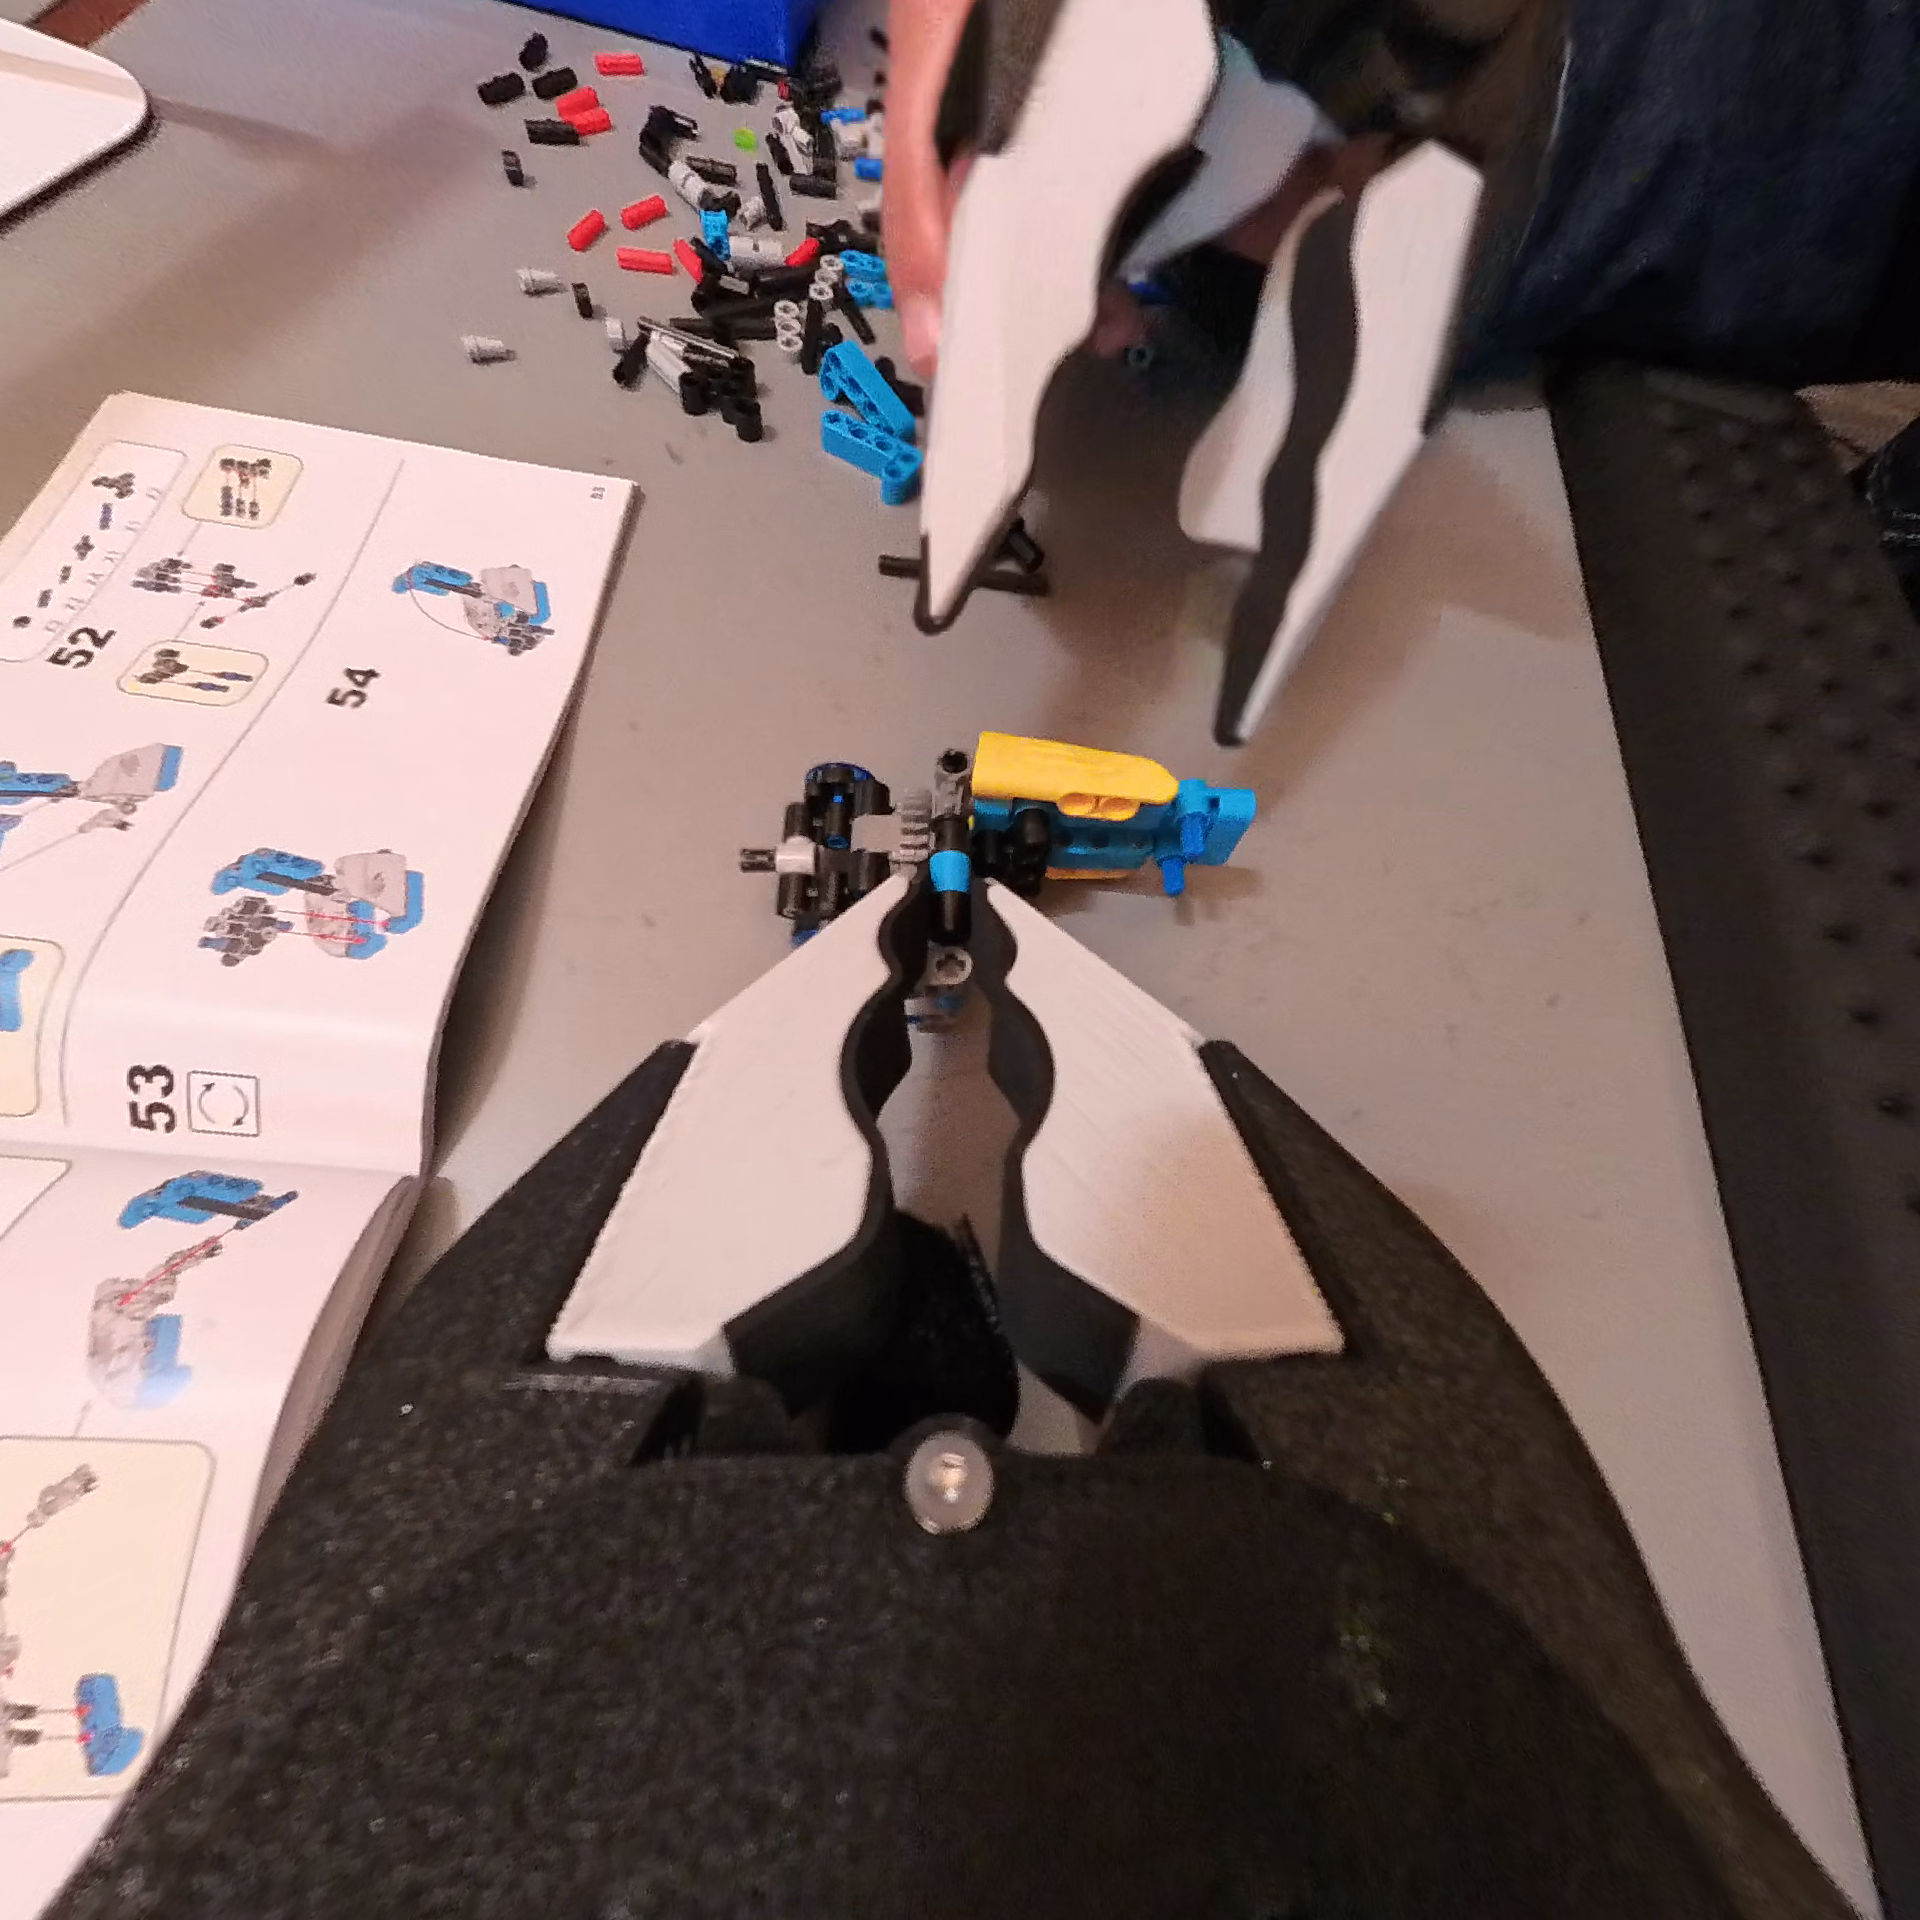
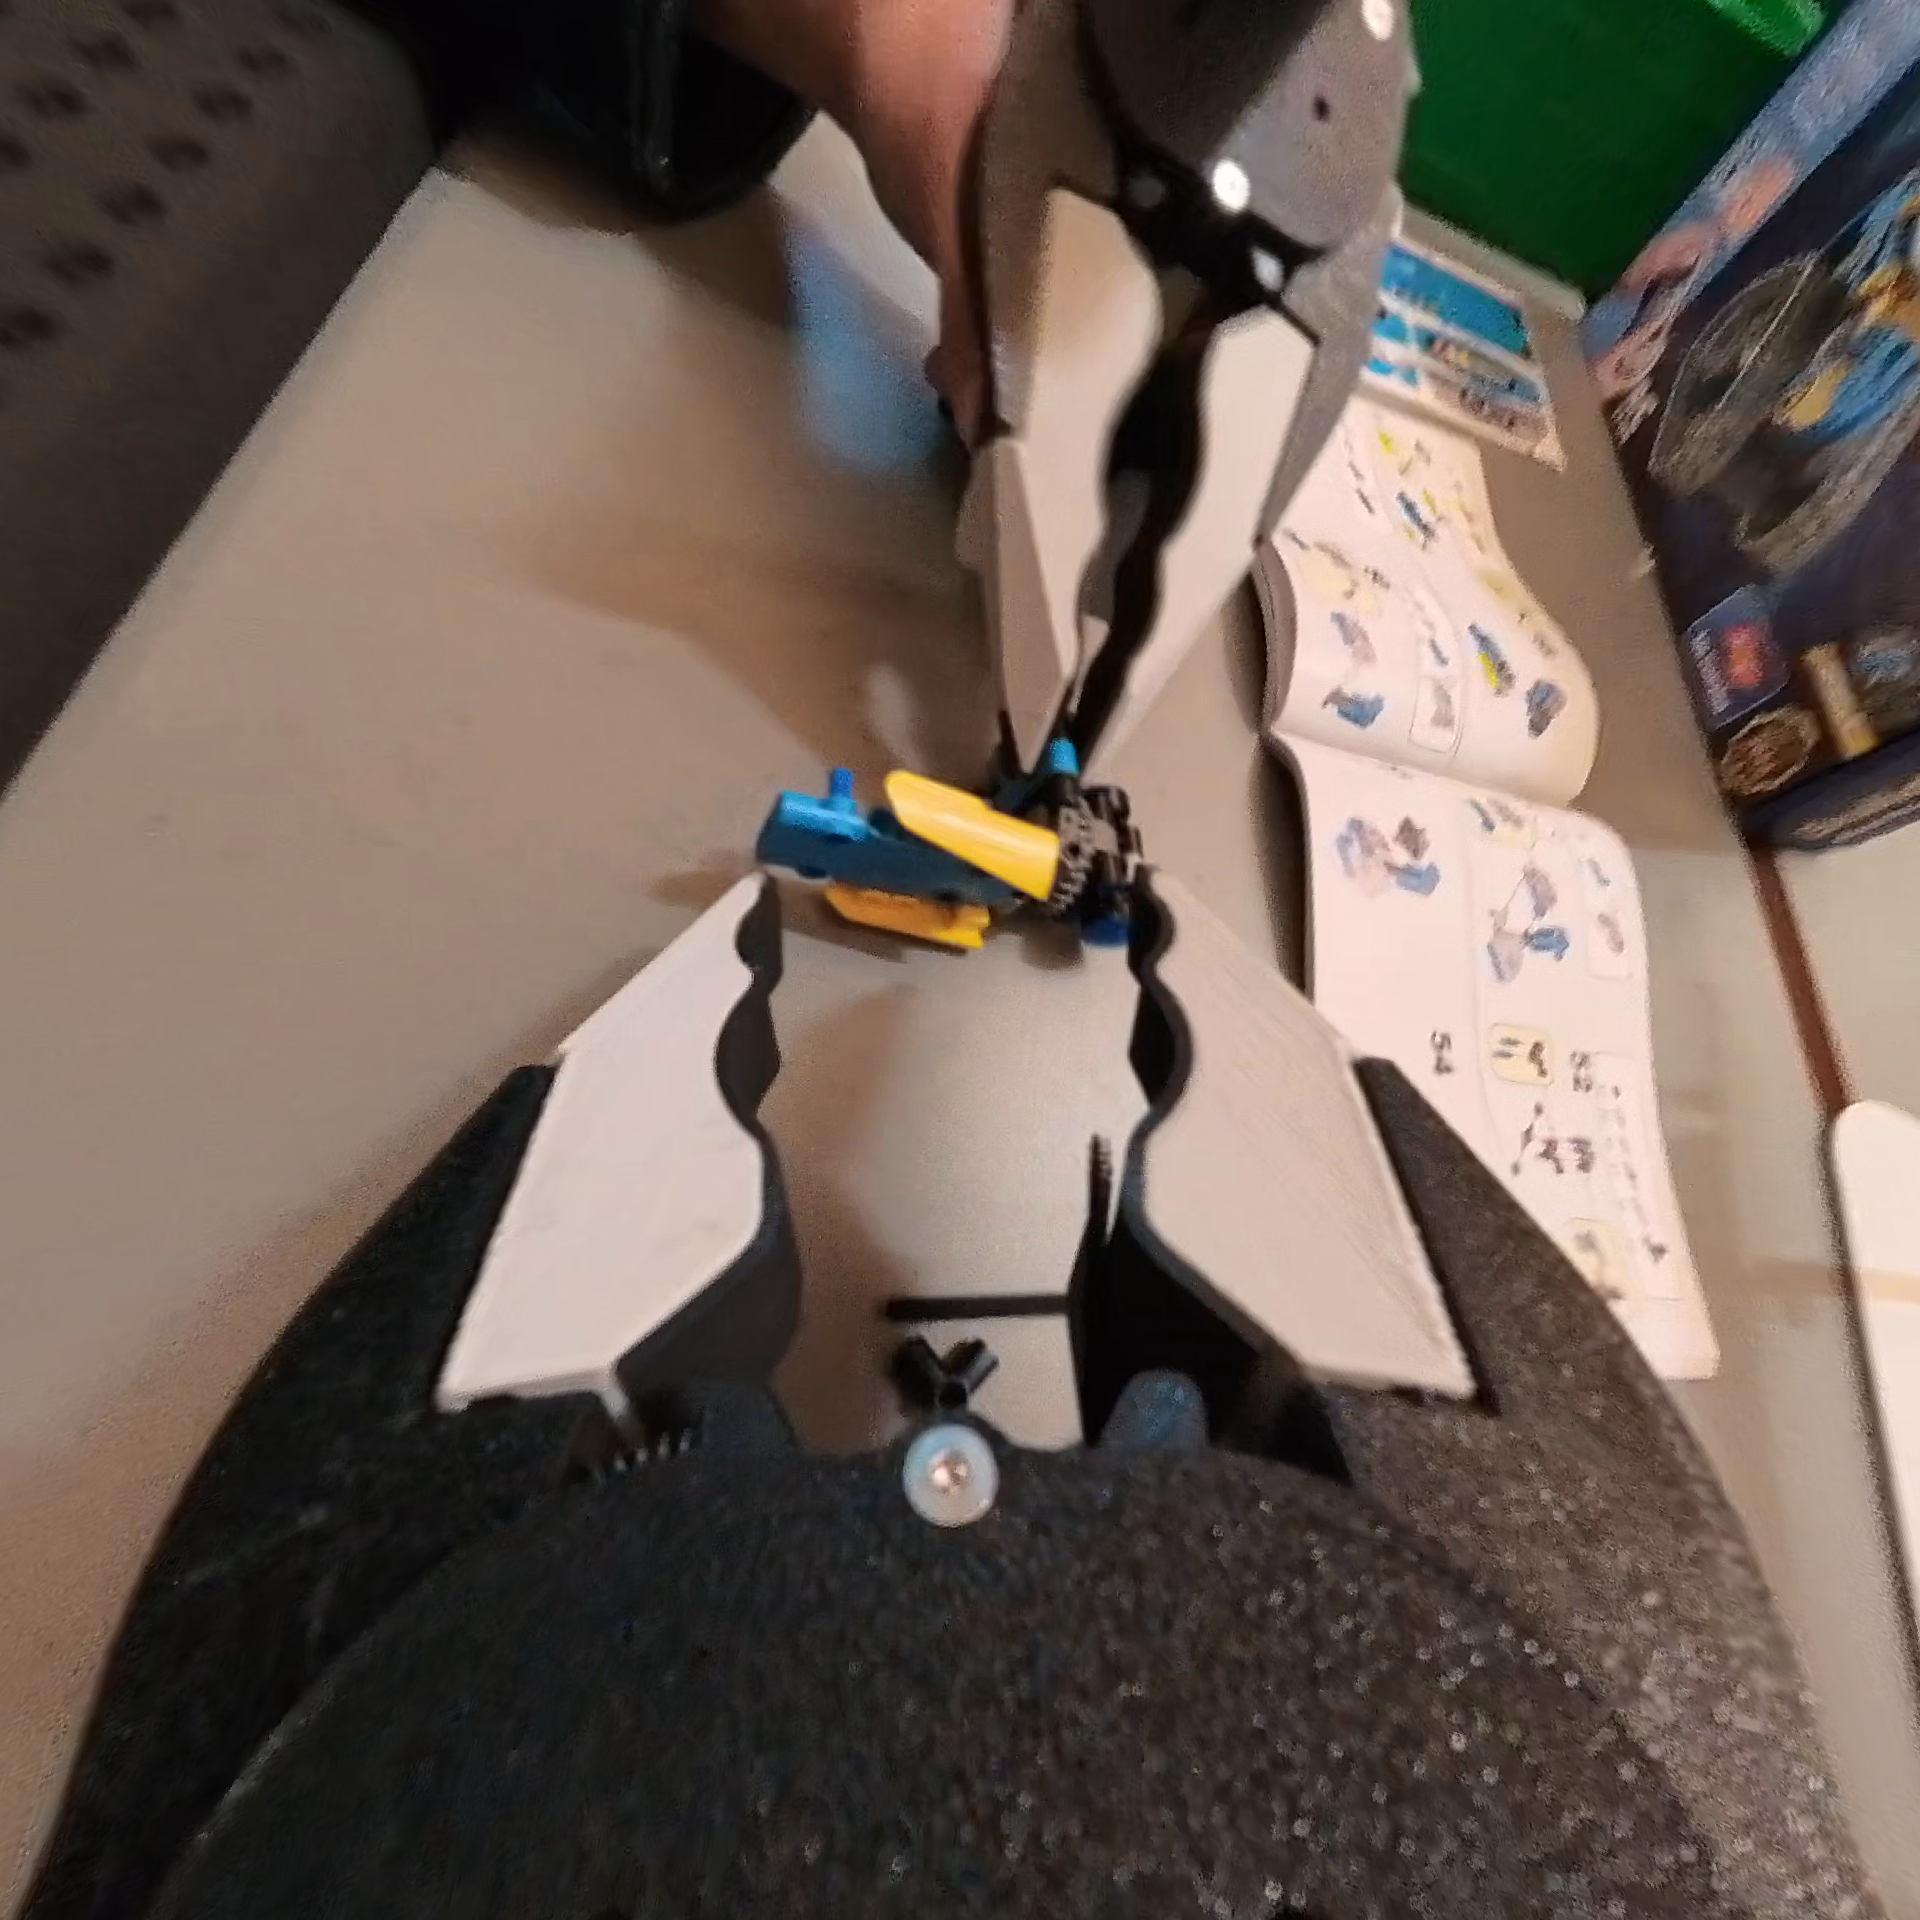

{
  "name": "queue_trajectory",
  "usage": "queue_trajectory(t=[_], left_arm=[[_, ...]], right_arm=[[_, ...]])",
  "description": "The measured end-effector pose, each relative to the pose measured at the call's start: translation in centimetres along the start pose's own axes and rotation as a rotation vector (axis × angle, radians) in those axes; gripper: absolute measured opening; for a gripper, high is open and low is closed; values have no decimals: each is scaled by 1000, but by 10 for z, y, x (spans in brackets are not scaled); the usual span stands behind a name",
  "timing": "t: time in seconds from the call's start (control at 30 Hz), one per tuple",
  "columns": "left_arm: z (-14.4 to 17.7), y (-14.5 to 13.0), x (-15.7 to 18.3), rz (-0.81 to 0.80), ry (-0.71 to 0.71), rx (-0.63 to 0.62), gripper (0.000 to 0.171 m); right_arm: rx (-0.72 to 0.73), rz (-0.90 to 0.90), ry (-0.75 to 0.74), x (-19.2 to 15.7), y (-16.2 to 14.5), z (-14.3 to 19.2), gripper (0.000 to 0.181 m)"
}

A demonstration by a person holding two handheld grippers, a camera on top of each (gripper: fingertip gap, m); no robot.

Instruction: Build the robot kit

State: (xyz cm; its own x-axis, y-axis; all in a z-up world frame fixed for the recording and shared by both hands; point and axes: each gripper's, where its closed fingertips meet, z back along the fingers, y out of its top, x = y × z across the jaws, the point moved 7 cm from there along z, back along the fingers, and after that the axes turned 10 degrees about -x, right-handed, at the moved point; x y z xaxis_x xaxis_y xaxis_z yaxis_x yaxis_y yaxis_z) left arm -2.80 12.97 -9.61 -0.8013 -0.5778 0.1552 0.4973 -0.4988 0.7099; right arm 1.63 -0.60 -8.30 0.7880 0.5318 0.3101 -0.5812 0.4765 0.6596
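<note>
A small brick model (image 1: 1070, 774) of yellow, blue and black parts lies on the grey table (image 1: 1403, 935). My left gripper (image 1: 945, 883) is shut on a black and blue shaft that sticks out of the model's middle. In the right wrist view the left gripper (image 2: 1055, 764) comes down onto the model (image 2: 977, 831) from the far side. My right gripper (image 2: 956, 899) is open and empty, with its tips just short of the model on either side. In the left wrist view the right gripper (image 1: 1086, 675) hovers open behind the model.
An open instruction booklet (image 1: 260, 779) lies left of the model; it also shows in the right wrist view (image 2: 1455, 935). Several loose bricks (image 1: 748, 260) are piled at the far side. A black axle (image 2: 977, 1307) and a connector (image 2: 940, 1361) lie under my right gripper. A toy box (image 2: 1787, 416) stands beyond the booklet. A black perforated surface (image 1: 1766, 831) borders the table. There is about 4 centimetres between the tips of the two grippers.
</note>
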Motion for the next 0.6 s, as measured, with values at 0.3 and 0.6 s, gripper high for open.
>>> queue_trajectory(t=[0.3, 0.6], left_arm=[[-1, 1, 4, -48, 6, -10, 7], [-2, 1, 4, -66, -7, -9, 6]], right_arm=[[-108, 222, -101, -17, 3, -19, 67], [-168, 361, -178, -12, 3, -16, 47]])
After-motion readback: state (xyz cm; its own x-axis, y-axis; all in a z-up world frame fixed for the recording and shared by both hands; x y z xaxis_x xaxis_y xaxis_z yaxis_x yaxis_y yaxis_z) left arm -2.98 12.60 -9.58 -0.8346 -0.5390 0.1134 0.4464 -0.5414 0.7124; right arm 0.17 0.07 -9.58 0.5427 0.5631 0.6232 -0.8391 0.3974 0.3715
